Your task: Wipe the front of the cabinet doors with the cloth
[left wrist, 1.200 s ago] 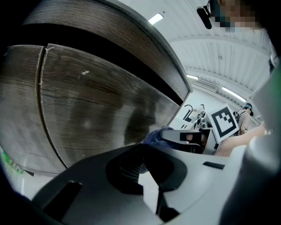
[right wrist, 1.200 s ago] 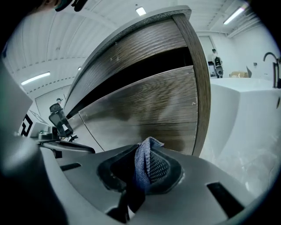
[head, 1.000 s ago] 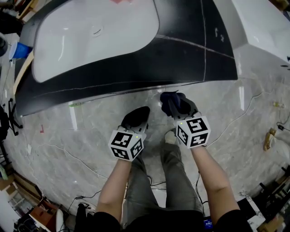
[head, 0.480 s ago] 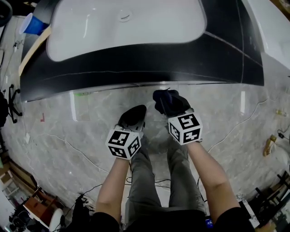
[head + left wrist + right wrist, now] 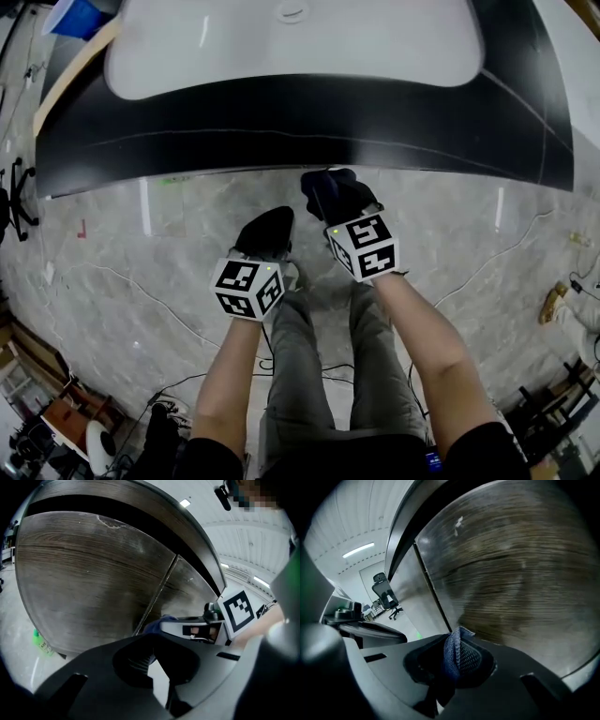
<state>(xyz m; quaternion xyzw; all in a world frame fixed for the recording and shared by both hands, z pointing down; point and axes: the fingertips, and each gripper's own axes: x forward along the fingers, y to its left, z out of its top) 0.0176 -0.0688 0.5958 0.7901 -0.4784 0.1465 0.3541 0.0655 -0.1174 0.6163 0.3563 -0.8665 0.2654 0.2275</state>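
Observation:
The cabinet's two wood-grain doors [image 5: 93,573] fill the left gripper view, with a dark seam [image 5: 161,590] between them. Under the black countertop [image 5: 300,122], my right gripper [image 5: 339,204] is shut on a dark blue cloth [image 5: 330,190]. In the right gripper view the cloth [image 5: 457,651] bunches between the jaws, close to the right door [image 5: 520,573] beside the seam [image 5: 433,597]. My left gripper [image 5: 265,230] hangs lower left of it, jaws together with nothing between them. From the left gripper view the cloth [image 5: 157,623] sits near the seam's bottom.
A white sink basin [image 5: 291,42] is set into the countertop. The floor is grey marble [image 5: 122,272] with thin cables [image 5: 506,244]. A green bottle [image 5: 41,641] stands by the cabinet's left foot. An office chair [image 5: 384,595] stands far off. The person's legs [image 5: 319,375] are below the grippers.
Both grippers have shifted left and closer to the countertop edge; the right one carried the cloth along. The counter now fills more of the top of the head view.

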